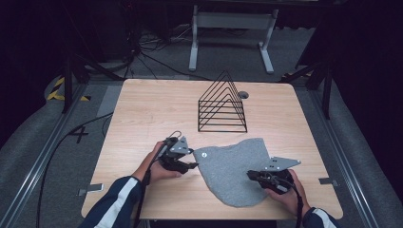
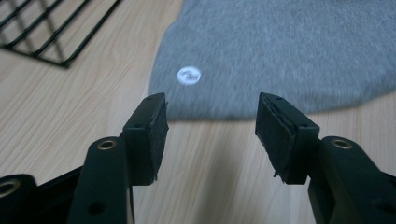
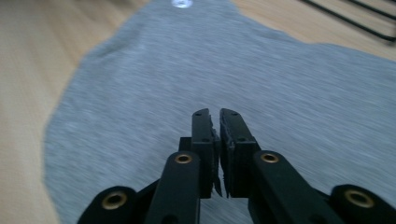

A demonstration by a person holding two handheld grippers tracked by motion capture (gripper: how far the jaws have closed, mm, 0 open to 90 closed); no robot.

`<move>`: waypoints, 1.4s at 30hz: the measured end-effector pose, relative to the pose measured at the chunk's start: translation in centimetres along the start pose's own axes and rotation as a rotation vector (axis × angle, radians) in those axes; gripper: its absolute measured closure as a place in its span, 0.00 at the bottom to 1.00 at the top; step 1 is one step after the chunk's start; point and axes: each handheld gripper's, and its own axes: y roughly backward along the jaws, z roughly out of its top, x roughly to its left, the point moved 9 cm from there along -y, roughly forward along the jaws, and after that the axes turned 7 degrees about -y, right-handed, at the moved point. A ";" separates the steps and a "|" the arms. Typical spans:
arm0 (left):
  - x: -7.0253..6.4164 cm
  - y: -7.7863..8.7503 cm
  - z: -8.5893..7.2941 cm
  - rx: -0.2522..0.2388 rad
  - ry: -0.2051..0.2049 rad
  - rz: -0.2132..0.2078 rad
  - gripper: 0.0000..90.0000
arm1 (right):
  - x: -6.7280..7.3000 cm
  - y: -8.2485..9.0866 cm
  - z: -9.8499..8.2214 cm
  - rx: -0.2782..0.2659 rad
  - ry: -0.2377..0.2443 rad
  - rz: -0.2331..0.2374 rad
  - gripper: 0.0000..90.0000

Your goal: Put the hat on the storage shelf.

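A: What lies ahead of the right hand-held gripper (image 3: pixel 218 116)?

B: A flat grey fabric piece with a rounded outline (image 3: pixel 196 74), spread on the pale wood-grain worktop (image 3: pixel 37 46). The black jaws stand nearly together above it, a thin slit between the pads.

A: Anything on the cloth?

B: A small round white tag (image 3: pixel 181 3) at its far end. Thin black wire bars (image 3: pixel 359 18) cross the upper right corner.

L gripper (image 2: pixel 211 135) jaws wide apart; R gripper (image 3: pixel 215 135) jaws closed, empty.
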 end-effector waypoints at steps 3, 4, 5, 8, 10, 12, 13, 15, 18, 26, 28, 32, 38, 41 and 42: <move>0.7 -2.2 0.7 0.038 -0.020 0.024 0.52 | 1.5 -0.8 0.2 0.003 0.017 0.038 0.98; 0.7 -2.9 0.8 0.051 -0.020 0.014 0.53 | 2.0 -1.1 0.2 0.010 0.037 0.043 0.98; 0.6 -3.3 0.8 0.055 -0.017 0.009 0.54 | 2.4 -1.2 0.1 0.019 0.052 0.048 0.98; 0.0 -3.7 0.7 0.056 -0.019 -0.027 0.57 | 2.8 -1.4 -0.2 0.035 0.059 0.054 0.98; -0.5 -3.3 0.5 0.065 -0.025 -0.060 0.62 | 2.7 -1.5 -0.6 0.050 0.057 0.052 0.98; -1.2 -2.7 0.1 0.083 -0.028 -0.095 0.63 | 2.4 -1.6 -1.0 0.070 0.058 0.035 0.98; -1.6 -2.3 -0.3 0.090 -0.038 -0.101 0.63 | 2.2 -1.6 -1.1 0.073 0.059 0.027 0.98; -2.7 -1.5 -0.9 0.096 -0.030 -0.121 0.63 | 1.9 -1.6 -1.3 0.088 0.062 0.006 0.98; -5.1 -0.2 -1.8 0.101 -0.051 -0.144 0.63 | 1.4 -1.7 -1.3 0.095 0.048 -0.012 0.98; -7.9 0.7 -2.3 0.091 -0.032 -0.140 0.65 | -0.6 -2.5 -0.2 0.087 0.033 -0.072 0.99; -9.0 0.5 -1.9 0.089 -0.037 -0.161 0.65 | -1.6 -2.9 0.2 0.081 0.029 -0.091 0.99; -10.1 0.1 -1.2 0.080 -0.062 -0.165 0.67 | -3.0 -3.5 1.0 0.070 0.032 -0.098 0.99; -12.3 -1.2 0.7 0.082 -0.081 -0.201 0.67 | -4.5 -5.1 2.6 0.073 0.058 -0.110 0.99; -13.0 -1.9 1.6 0.067 -0.084 -0.225 0.66 | -4.8 -5.8 3.3 0.073 0.063 -0.115 0.99; -13.2 -2.1 1.8 0.068 -0.080 -0.234 0.63 | -5.0 -6.1 3.7 0.077 0.077 -0.132 0.99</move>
